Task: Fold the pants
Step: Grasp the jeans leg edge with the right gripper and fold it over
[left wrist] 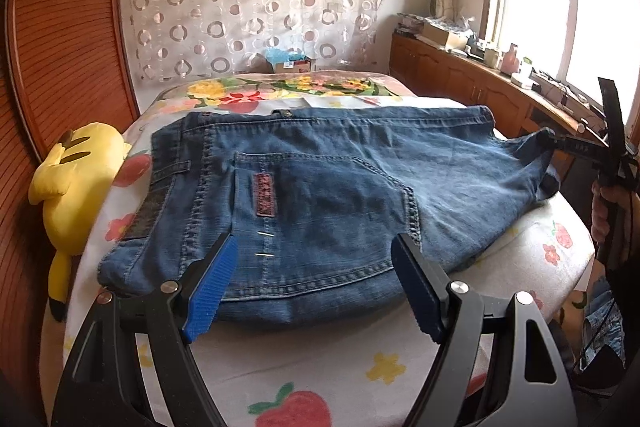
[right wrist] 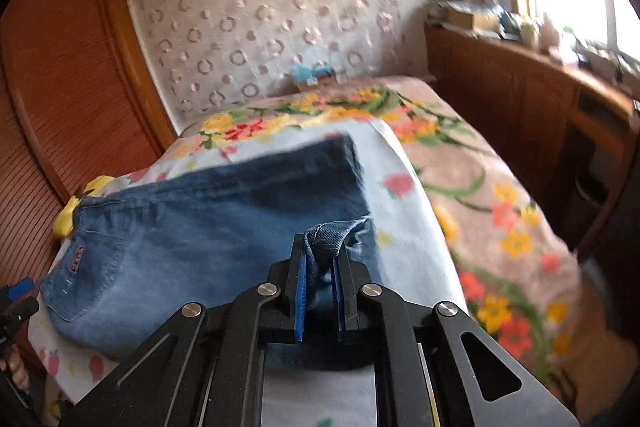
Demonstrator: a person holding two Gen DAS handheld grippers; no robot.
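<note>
The jeans [left wrist: 320,187] lie folded on the bed [left wrist: 360,367]. My right tongs [right wrist: 320,279] pinch a bunched denim edge; my left tongs [left wrist: 316,283] hover open above the waist. Denim seems heavy and limp, so I should hold thick seams.

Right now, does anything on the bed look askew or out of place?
Only one thing: the blue denim jeans lie flat except one corner, bunched and lifted in the right gripper. The left gripper hovers open.
</note>
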